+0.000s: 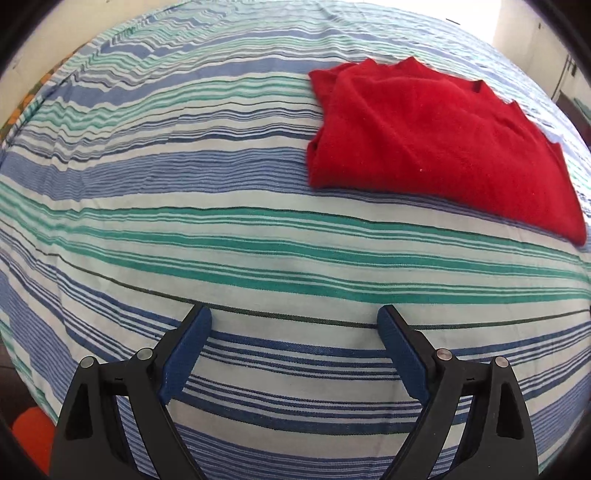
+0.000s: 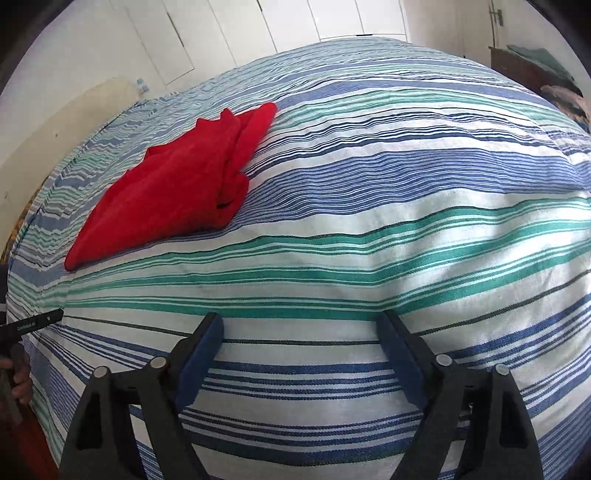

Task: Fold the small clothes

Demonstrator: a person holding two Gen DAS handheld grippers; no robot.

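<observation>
Soft, light red garment (image 1: 424, 136) lies folded mid-bed (image 1: 258, 236); pinch a layered edge; both grippers' jaws spread, empty.

Left tool (image 2: 37, 322) cut off at 9 o'clock edge, only tip shows; orange object (image 1: 33, 435) clipped at 7 o'clock, unidentifiable.

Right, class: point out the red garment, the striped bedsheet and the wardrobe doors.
red garment (image 1: 424, 136): left wrist view, middle of the top layer.
striped bedsheet (image 2: 369, 229): right wrist view, bare green stripes.
wardrobe doors (image 2: 236, 26): right wrist view, white panel.
</observation>
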